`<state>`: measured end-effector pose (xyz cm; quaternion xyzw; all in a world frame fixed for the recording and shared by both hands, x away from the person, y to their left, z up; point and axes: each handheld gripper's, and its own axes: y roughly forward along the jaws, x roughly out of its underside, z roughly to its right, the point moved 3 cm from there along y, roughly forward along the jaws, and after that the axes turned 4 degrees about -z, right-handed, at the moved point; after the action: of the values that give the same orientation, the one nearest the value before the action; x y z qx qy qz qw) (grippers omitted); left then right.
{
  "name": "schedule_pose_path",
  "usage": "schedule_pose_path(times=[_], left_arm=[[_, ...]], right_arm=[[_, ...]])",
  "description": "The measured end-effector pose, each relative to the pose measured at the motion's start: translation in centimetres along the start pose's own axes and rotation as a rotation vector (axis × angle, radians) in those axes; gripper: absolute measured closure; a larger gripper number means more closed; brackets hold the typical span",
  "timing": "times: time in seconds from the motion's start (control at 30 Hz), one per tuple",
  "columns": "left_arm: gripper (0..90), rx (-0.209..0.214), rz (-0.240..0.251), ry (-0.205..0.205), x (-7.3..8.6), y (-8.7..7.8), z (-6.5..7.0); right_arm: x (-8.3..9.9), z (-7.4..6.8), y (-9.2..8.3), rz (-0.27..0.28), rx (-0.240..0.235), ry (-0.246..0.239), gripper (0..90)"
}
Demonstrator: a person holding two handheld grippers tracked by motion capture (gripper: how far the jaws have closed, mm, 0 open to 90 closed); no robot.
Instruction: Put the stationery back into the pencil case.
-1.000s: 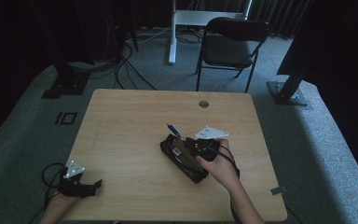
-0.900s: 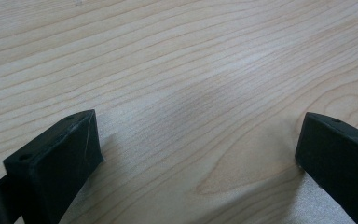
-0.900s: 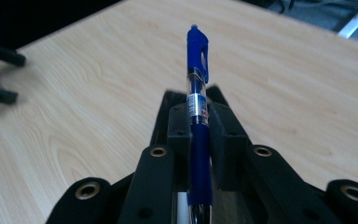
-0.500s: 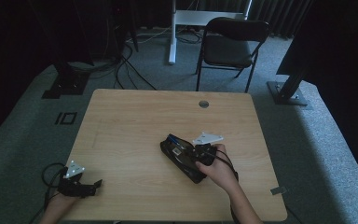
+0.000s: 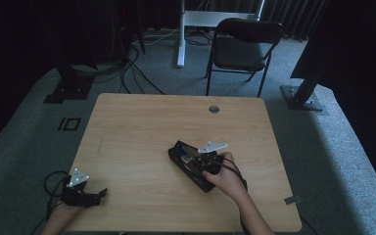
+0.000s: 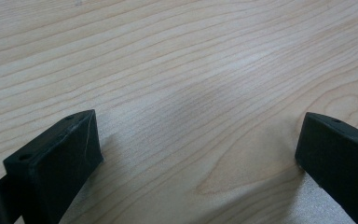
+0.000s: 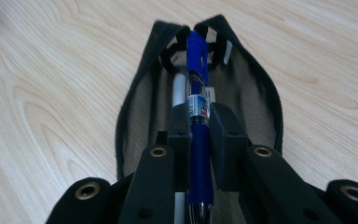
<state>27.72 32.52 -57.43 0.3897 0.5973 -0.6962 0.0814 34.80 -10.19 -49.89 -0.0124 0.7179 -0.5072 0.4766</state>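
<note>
Right gripper [image 7: 199,140]: jaws clenched on blue pen [image 7: 198,93] mid-barrel, pen lengthwise over open black pouch [image 7: 135,93] on desk [image 5: 142,127]. White pen [image 7: 180,91] lies inside. Left gripper [image 6: 200,154]: jaws released, empty, at desk's near-left corner. Judgement: pen light, stiff, smooth, may slip; mid-barrel hold suits. Pouch soft, floppy.

blue pen [image 7: 199,121] lengthwise over open black pencil case [image 7: 135,116]
</note>
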Motion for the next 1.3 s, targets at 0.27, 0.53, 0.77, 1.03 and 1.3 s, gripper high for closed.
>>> schedule_pose_path(times=[0.27,0.53,0.77,1.03,1.3], left_arm=[[0.2,0.000,0.000,0.000,0.0,0.0,0.0],[0.2,0.000,0.000,0.000,0.0,0.0,0.0],[0.2,0.000,0.000,0.000,0.0,0.0,0.0],[0.2,0.000,0.000,0.000,0.0,0.0,0.0],[0.2,0.000,0.000,0.000,0.0,0.0,0.0]], right_arm=[[0.2,0.0,0.8,-0.054,0.008,0.000,79.1],[0.1,0.0,1.5,-0.082,-0.002,0.010,79.1],[0.0,0.0,2.1,-0.110,-0.013,0.007,79.1],[-0.1,0.0,2.4,-0.136,-0.010,0.003,79.1],[-0.2,-0.1,3.1,-0.171,-0.006,0.001,78.7]])
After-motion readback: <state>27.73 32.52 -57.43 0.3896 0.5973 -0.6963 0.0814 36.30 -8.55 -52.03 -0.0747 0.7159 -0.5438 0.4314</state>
